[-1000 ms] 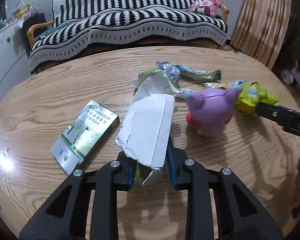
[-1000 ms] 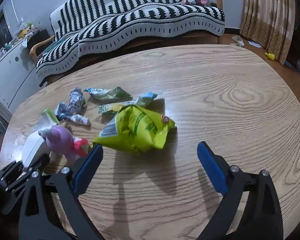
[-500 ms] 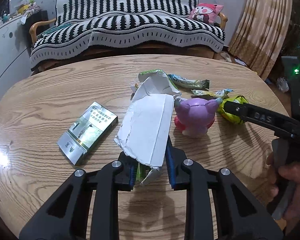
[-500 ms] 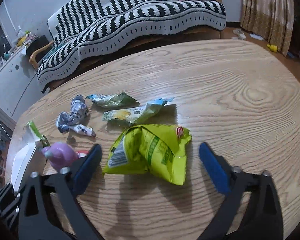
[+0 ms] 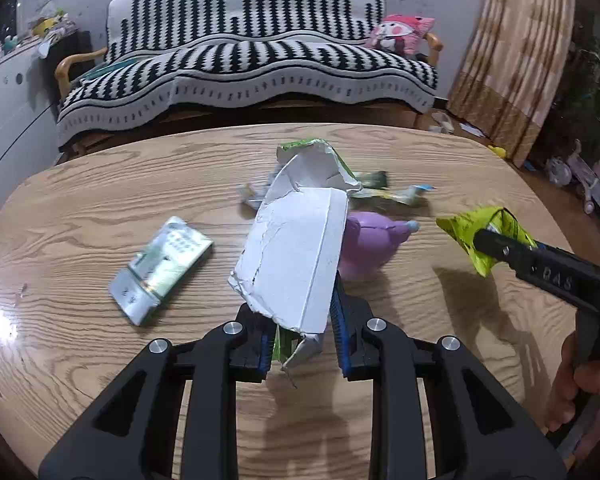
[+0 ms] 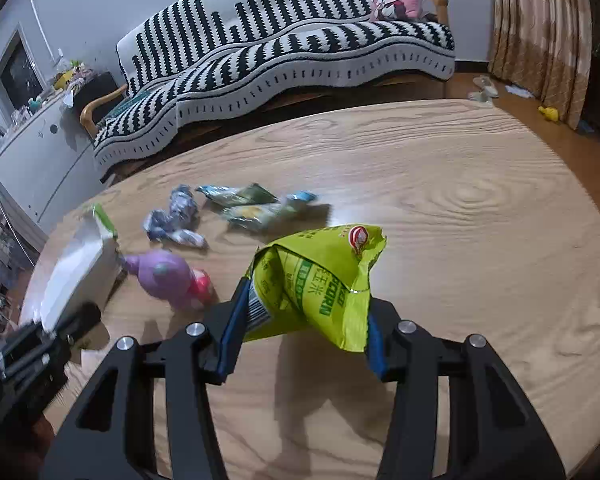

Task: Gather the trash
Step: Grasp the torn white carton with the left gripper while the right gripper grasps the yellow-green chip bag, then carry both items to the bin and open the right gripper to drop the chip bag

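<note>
— Trash in both grippers? Left gripper (image 5: 302, 344) first.
— Narrow, clamped on the torn white carton (image 5: 296, 256), lifted off the wooden table (image 5: 80, 208).
— And the right gripper (image 6: 300, 344)?
— Closing on the yellow-green snack bag (image 6: 316, 284); blue pads against both sides of it, bag raised clear of the wood, shadow beneath.
— Left lying beyond?
— Far of the bag: crumpled silver-blue wrapper (image 6: 176, 220) and two flat green wrappers (image 6: 252, 206), side by side, untouched. Purple toy (image 6: 166, 276) just left of the bag; probably not trash. Green-and-silver packet (image 5: 162, 266) near left, flat on the wood; hard to say whether rubbish.
— Progress, then?
— Roughly two pieces picked up, three wrappers at least remaining. No bin visible in either view, so drop-off apparently pending.
</note>
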`<state>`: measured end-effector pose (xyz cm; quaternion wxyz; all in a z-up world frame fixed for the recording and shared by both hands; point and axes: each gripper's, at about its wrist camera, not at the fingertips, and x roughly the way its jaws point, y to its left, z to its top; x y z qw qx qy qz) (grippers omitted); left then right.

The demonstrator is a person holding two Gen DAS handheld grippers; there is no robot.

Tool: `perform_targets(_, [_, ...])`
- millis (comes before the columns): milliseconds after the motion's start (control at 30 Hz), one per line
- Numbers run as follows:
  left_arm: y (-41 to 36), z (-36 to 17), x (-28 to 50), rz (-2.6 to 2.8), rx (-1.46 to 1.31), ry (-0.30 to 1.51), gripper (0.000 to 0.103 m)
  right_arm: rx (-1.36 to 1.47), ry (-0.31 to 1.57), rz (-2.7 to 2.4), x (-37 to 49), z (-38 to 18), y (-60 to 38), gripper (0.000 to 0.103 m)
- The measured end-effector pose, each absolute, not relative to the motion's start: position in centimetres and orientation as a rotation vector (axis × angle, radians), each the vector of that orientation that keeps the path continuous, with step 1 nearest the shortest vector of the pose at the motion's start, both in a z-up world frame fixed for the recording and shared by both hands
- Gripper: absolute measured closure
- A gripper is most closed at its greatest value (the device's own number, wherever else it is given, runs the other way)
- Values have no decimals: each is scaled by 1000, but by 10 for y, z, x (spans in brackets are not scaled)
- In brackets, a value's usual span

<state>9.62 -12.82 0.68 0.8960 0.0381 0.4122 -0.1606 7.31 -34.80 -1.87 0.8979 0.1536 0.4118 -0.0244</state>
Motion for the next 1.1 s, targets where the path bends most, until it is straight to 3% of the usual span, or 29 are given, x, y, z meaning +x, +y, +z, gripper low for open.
perform_targets(567, [-295, 18, 9, -603, 166, 833, 79, 357, 822, -303, -112, -17, -509, 53])
perform_targets(1100, [-483, -21, -129, -981, 361, 834, 79, 535, 881, -556, -273, -73, -654, 53])
